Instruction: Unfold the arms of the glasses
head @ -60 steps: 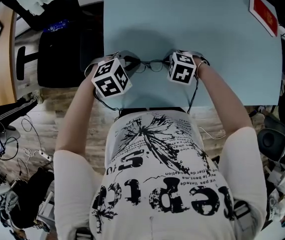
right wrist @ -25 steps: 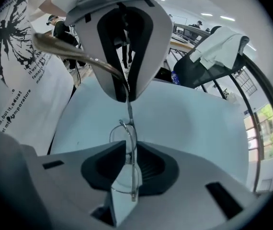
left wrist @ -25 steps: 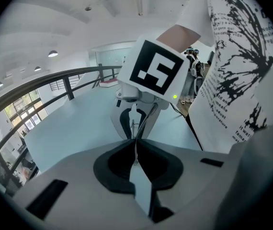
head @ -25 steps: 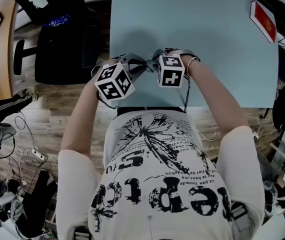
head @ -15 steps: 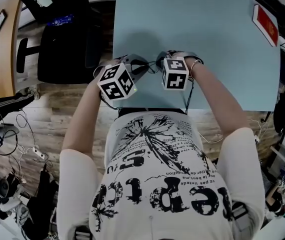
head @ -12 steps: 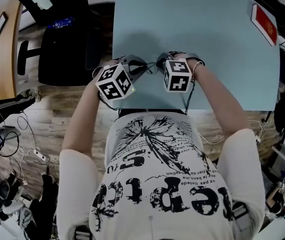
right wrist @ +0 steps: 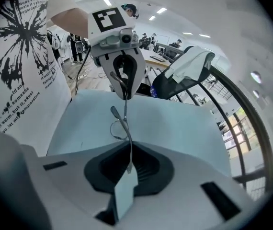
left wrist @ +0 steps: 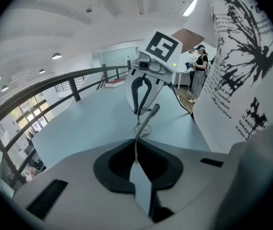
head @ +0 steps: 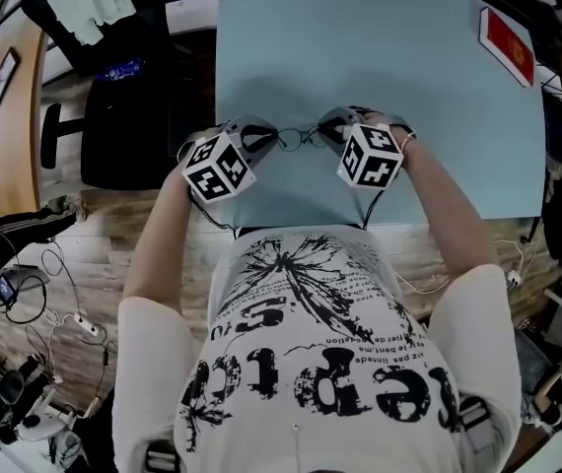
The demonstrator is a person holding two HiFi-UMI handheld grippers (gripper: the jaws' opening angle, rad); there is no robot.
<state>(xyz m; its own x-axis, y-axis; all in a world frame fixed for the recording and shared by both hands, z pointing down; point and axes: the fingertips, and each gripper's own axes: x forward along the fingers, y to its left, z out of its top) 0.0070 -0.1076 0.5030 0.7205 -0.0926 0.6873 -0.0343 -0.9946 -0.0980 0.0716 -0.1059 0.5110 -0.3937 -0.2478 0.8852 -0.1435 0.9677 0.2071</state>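
Note:
Thin wire-framed glasses (head: 301, 136) hang just above the light blue table (head: 389, 57), near its front edge, stretched between my two grippers. My left gripper (head: 267, 139) is shut on one arm of the glasses; in the left gripper view that arm (left wrist: 143, 121) runs out of the closed jaws (left wrist: 135, 163) toward the lenses. My right gripper (head: 327, 129) is shut on the other arm (right wrist: 122, 121), which leaves its closed jaws (right wrist: 129, 171). The two grippers face each other: the right gripper (left wrist: 139, 110) shows opposite in the left gripper view, and the left gripper (right wrist: 125, 96) in the right gripper view.
A red flat card (head: 508, 39) lies at the table's far right corner. A black office chair (head: 123, 116) stands to the left of the table. Cables and gear lie on the wooden floor (head: 25, 294) at the left. My torso is close against the table's front edge.
The right gripper has closed on the glasses' arm, then moved right and upward. The gap between the two marker cubes has widened and the glasses now span it.

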